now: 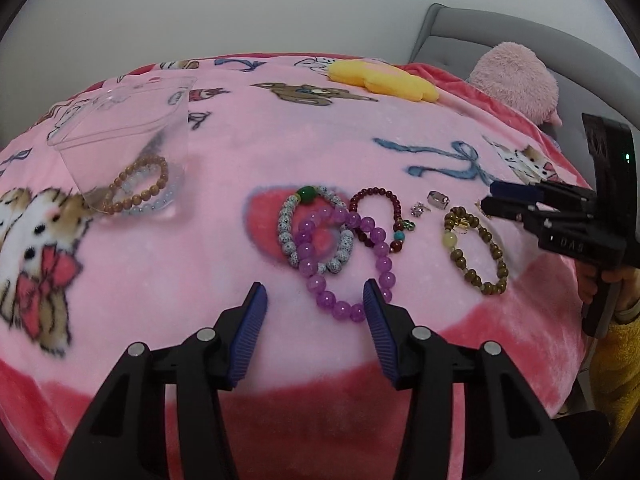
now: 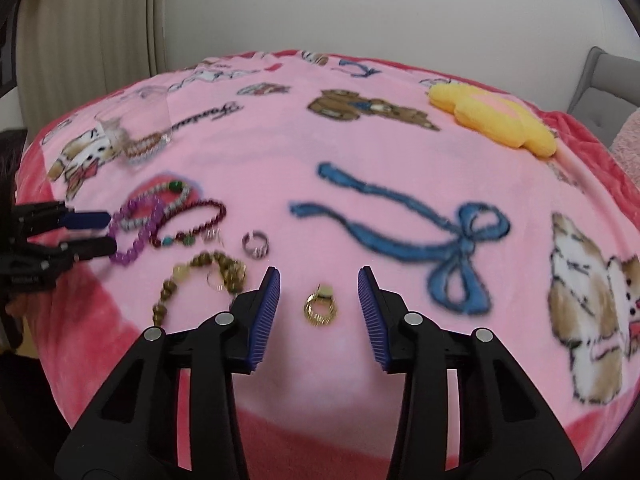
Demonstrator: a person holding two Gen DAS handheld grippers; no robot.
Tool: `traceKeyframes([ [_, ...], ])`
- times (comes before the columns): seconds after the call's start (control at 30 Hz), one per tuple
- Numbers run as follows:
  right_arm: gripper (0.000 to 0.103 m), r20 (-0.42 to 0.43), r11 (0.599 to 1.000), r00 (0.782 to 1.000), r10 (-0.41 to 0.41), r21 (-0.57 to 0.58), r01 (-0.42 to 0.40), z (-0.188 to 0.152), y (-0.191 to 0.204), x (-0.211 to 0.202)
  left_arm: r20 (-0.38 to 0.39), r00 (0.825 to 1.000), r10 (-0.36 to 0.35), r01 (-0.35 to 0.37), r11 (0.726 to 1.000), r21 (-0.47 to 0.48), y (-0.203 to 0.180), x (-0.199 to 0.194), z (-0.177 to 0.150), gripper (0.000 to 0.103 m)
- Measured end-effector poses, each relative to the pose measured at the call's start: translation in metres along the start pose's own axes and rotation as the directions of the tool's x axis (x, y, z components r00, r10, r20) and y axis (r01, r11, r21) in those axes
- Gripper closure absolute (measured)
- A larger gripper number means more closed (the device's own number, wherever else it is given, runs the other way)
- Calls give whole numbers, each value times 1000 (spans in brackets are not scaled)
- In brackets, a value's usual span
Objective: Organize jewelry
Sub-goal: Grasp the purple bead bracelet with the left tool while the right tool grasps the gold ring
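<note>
A clear plastic box [image 1: 120, 128] at the left holds a tan bead bracelet [image 1: 136, 190]. On the pink blanket lie a purple bead bracelet [image 1: 348, 264], a white speckled one [image 1: 286, 236], a dark red one [image 1: 396, 208], a brown one [image 1: 496, 256], a silver ring [image 1: 438, 199] and a stud [image 1: 419, 209]. My left gripper [image 1: 316, 300] is open just before the purple bracelet. My right gripper [image 2: 319, 286] is open with a gold earring [image 2: 319, 308] on the blanket between its fingers. It also shows in the left wrist view [image 1: 492, 197].
A yellow flower cushion [image 1: 380, 78] and a pink plush [image 1: 516, 76] lie at the back right by a grey headboard [image 1: 520, 36]. The blanket's red border [image 1: 320, 420] marks the near edge of the bed.
</note>
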State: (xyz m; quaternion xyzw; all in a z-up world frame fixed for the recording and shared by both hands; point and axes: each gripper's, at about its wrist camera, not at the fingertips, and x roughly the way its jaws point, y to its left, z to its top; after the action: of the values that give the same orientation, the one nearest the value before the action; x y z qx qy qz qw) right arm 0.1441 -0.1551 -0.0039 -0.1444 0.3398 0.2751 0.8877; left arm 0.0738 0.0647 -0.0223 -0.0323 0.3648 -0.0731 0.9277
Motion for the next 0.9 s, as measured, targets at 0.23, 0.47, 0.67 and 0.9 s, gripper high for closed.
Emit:
traceKeyframes([
  [0.23,76,-21,999,1000,-19,-44,18,-5,6,5,3,1000,20,-20,1000,-15,-2,4,-1,67],
  [0.47,86,-30,998,999,-23,-56,22,-5,9,5,9,1000,24,-24,999,-23,0,5,-2,83],
  [0.67,88,-29,998,999,-27,-56,25,-5,9,5,25,999,22,-22,999,-26,2,4,-3,93],
  [0.9,88,-32,998,999,-23,-60,21,-3,11,2,41,999,-5,6,999,-31,3,-3,-2,93],
])
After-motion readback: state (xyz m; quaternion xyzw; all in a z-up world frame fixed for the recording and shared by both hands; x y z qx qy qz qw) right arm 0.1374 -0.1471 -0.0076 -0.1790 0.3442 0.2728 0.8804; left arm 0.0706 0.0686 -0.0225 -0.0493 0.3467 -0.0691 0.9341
